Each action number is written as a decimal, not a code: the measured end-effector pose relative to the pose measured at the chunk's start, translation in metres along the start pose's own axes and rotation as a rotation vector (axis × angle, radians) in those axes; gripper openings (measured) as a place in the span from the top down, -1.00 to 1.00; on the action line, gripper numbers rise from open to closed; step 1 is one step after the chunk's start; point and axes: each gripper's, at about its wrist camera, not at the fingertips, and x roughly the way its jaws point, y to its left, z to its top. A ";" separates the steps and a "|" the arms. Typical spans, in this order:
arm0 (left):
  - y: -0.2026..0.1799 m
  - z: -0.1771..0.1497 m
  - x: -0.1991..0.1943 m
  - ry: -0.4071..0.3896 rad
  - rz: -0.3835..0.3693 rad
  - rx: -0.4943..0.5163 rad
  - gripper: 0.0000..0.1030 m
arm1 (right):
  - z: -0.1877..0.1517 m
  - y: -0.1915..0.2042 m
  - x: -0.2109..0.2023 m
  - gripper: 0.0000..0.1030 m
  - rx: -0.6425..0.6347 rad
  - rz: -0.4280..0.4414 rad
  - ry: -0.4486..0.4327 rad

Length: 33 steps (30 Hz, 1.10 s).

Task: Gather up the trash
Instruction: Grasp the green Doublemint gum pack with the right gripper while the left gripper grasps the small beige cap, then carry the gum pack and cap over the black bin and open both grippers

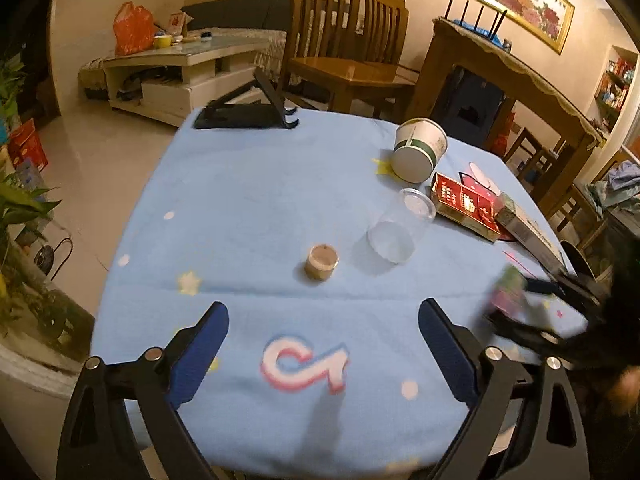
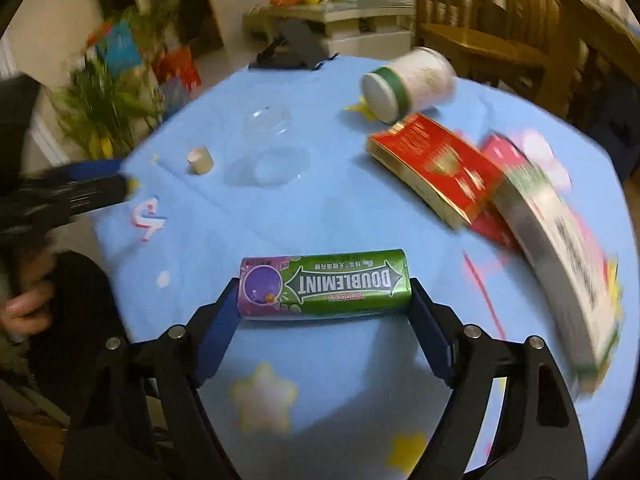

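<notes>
My right gripper (image 2: 324,292) is shut on a green and purple Doublemint gum pack (image 2: 325,283), held crosswise between its pads above the blue cloth. It shows blurred at the right of the left wrist view (image 1: 508,292). My left gripper (image 1: 323,320) is open and empty over the near part of the table. On the cloth lie a small brown tape core (image 1: 321,267) (image 2: 200,160), a clear plastic cup on its side (image 1: 400,226) (image 2: 276,148), a tipped white and green paper cup (image 1: 420,150) (image 2: 408,84), a red box (image 1: 466,206) (image 2: 436,168) and a long pale box (image 1: 530,236) (image 2: 560,248).
The blue star-patterned tablecloth (image 1: 260,192) (image 2: 328,400) covers the table. A black folding stand (image 1: 248,114) (image 2: 296,46) sits at the far edge. Wooden chairs (image 1: 344,48) stand behind it. Plants (image 1: 16,208) stand at the left.
</notes>
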 end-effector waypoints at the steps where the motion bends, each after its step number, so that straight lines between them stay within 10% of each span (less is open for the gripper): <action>1: -0.002 0.005 0.009 0.017 0.005 0.002 -0.65 | -0.008 -0.007 -0.008 -0.54 0.028 0.021 -0.020; 11: -0.022 0.018 0.059 0.070 0.214 0.133 0.65 | -0.033 -0.041 -0.043 -0.54 0.153 0.057 -0.122; 24: -0.053 0.005 0.008 -0.006 0.147 0.083 0.64 | -0.030 -0.048 -0.074 -0.54 0.184 0.054 -0.247; 33: -0.145 0.003 0.016 0.023 0.043 0.198 0.64 | -0.039 -0.062 -0.084 -0.54 0.190 -0.211 -0.215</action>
